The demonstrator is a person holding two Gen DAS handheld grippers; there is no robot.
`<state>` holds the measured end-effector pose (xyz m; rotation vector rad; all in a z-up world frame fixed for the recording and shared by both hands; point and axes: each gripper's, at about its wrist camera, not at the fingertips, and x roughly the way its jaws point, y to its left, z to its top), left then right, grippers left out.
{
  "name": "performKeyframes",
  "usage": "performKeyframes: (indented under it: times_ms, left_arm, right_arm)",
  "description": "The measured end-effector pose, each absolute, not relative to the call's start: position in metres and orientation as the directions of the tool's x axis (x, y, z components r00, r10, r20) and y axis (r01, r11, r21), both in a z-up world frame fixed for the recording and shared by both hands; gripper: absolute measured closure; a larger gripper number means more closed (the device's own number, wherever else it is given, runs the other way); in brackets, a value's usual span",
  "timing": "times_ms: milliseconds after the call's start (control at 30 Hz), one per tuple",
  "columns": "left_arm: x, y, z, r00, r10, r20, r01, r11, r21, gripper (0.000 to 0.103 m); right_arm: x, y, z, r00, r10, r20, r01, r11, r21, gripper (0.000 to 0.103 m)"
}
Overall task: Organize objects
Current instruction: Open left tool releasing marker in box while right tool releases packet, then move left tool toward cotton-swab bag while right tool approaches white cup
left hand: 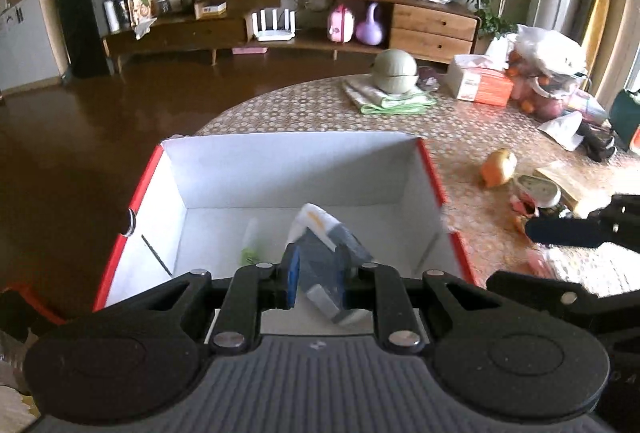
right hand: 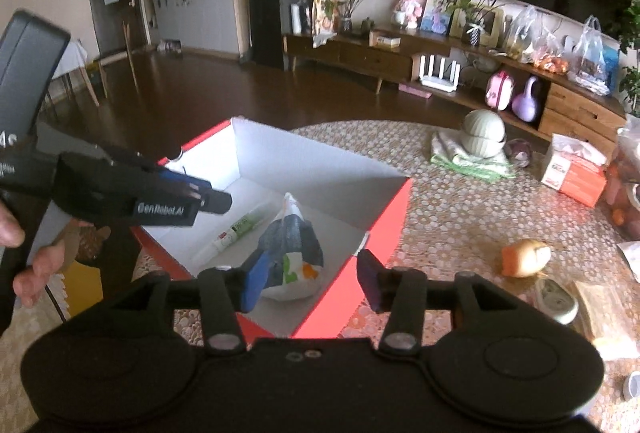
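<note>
"GenRobot.AI" is printed in pale letters on the side of the left tool (right hand: pixel 208 197), seen at nine o'clock in the right wrist view. Print on the orange tissue box (right hand: pixel 576 173) is perhaps a logo, too blurred to be read.

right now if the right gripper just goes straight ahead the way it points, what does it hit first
Most likely the near red wall of the box, which sits right below the open right gripper. If it clears the rim, the packet inside comes next. Depth is hard to judge.

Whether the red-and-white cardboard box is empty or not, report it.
Not empty: the box holds a green-and-white tube and a grey-and-white pouch.
</note>
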<state>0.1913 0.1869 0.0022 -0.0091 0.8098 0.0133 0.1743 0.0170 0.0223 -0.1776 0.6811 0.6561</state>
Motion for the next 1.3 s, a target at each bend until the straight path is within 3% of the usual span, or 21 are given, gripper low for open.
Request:
performKeyframes:
  times_ms: [167,367,400,433,500,800,933,1300]
  left_arm:
    - [0.173,0.166,0.006,0.710,-0.016,-0.704,-0.013,0.999,-0.036,0.086]
    - [0.157,0.134,0.005,0.730,-0.012,-0.683,-0.015,0.999,-0.035,0.072]
    - [0.154,0.129,0.005,0.731,-0.017,-0.682,-0.017,0.999,-0.042,0.065]
    - [0.152,0.125,0.005,0.733,-0.019,-0.679,-0.017,0.999,-0.046,0.049]
    - [0.146,0.114,0.006,0.748,-0.013,-0.663,-0.023,0.999,-0.045,0.033]
    - [0.130,0.059,0.003,0.769,-0.030,-0.638,-0.015,0.998,-0.066,0.027]
    - [0.127,0.034,-0.001,0.776,-0.039,-0.630,0.002,0.998,-0.060,0.020]
    - [0.137,-0.021,-0.026,0.741,-0.110,-0.663,0.078,0.994,-0.079,0.015]
  right_arm:
    - [0.159,-0.011,0.029,0.610,0.516,-0.602,-0.609,0.791,0.061,0.045]
    - [0.146,-0.045,0.030,0.644,0.513,-0.568,-0.576,0.813,0.081,0.033]
    - [0.143,-0.051,0.030,0.650,0.511,-0.563,-0.569,0.818,0.085,0.030]
    - [0.142,-0.057,0.030,0.656,0.507,-0.558,-0.560,0.823,0.089,0.027]
    - [0.139,-0.073,0.028,0.670,0.499,-0.550,-0.540,0.836,0.100,0.024]
    - [0.126,-0.143,0.011,0.749,0.408,-0.523,-0.391,0.908,0.148,0.005]
    - [0.121,-0.173,0.001,0.772,0.356,-0.527,-0.341,0.931,0.129,0.004]
    - [0.120,-0.239,-0.016,0.830,0.207,-0.518,-0.198,0.977,0.074,0.003]
